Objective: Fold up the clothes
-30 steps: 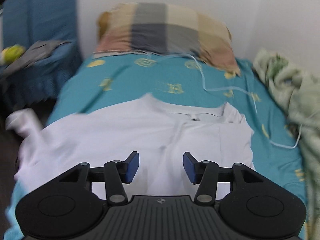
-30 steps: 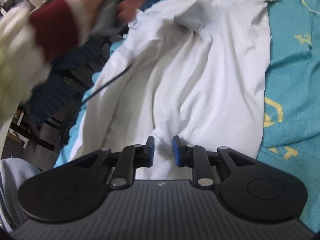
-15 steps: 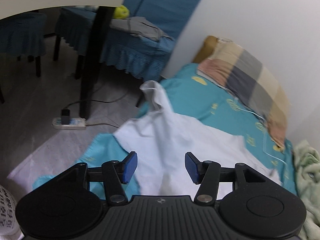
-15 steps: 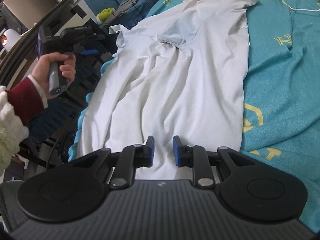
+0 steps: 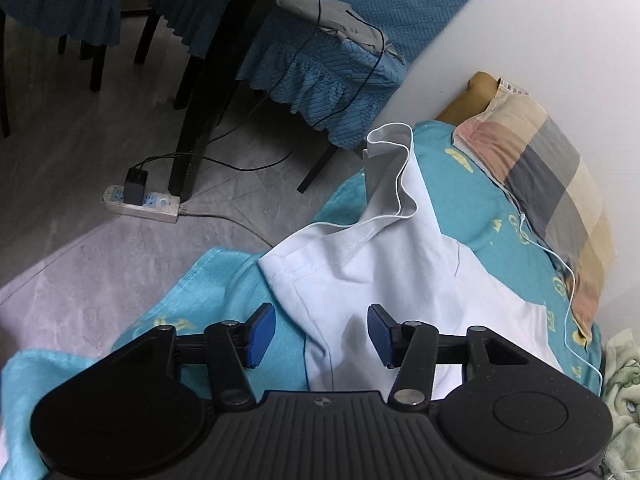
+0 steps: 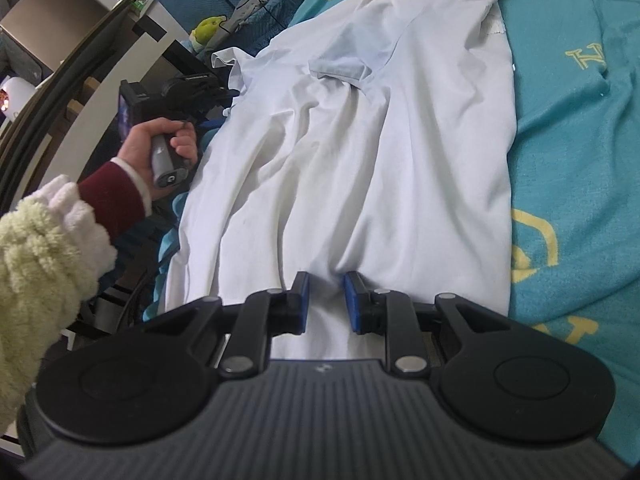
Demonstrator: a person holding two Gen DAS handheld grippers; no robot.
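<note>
White shirt (image 6: pixel 360 152) spread on teal sheet (image 6: pixel 572 128); right gripper (image 6: pixel 325 300) pinching its hem (bunched fabric between pads), left gripper (image 5: pixel 322 334) wide open over sleeve edge.

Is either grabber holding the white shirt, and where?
The right gripper pinches the white shirt at a bunched fold near its bottom hem. The left gripper is open, holding nothing.

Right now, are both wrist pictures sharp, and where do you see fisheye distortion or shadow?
Left wrist view: sharp, no motion blur; the table leg bows from the fisheye; a soft shadow falls on the white shirt between the open fingers. Right wrist view: also sharp; straight edges at the far left curve strongly; the shirt shows only gentle shading in its wrinkles, no glare.
</note>
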